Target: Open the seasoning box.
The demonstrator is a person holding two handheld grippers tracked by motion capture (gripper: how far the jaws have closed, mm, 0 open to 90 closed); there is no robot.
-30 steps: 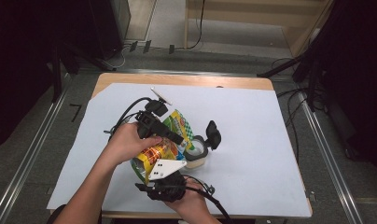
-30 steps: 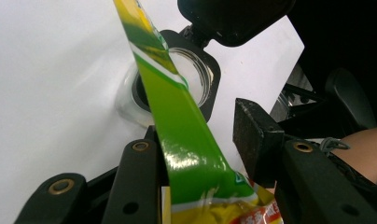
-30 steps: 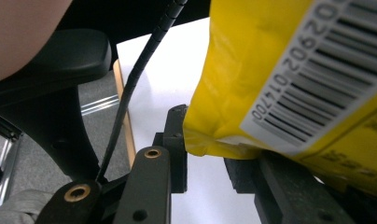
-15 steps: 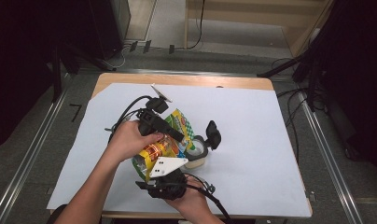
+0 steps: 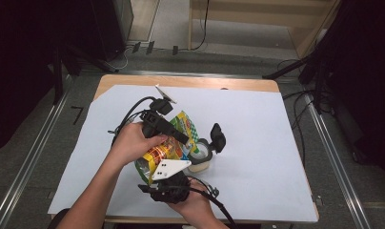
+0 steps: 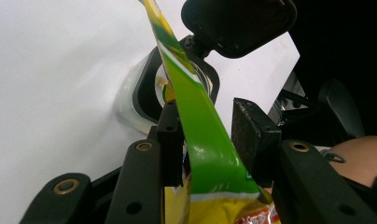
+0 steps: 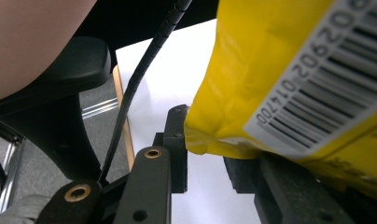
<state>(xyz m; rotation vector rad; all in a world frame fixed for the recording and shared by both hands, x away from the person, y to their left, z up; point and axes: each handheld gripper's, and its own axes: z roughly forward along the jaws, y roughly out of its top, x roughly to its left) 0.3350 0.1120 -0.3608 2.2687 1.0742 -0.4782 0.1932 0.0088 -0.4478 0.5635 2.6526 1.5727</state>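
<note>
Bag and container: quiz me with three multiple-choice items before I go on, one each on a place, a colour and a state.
1. Where does the container stand?
A. on the sheet, by the bag's green end
B. at the table's far left corner
C. on the floor

2. What colour is the corner of the bag between the jaws of the right gripper?
A. red
B. yellow
C. blue

3. How is the container's lid?
A. shut flat
B. lying loose across the table
C. flipped open and standing up

Answers:
1 A, as the high view shows the container on the sheet right beside the bag.
2 B, as the right gripper view shows a yellow corner between the pads.
3 C, as the black lid stands up behind the open mouth in the left gripper view.
</note>
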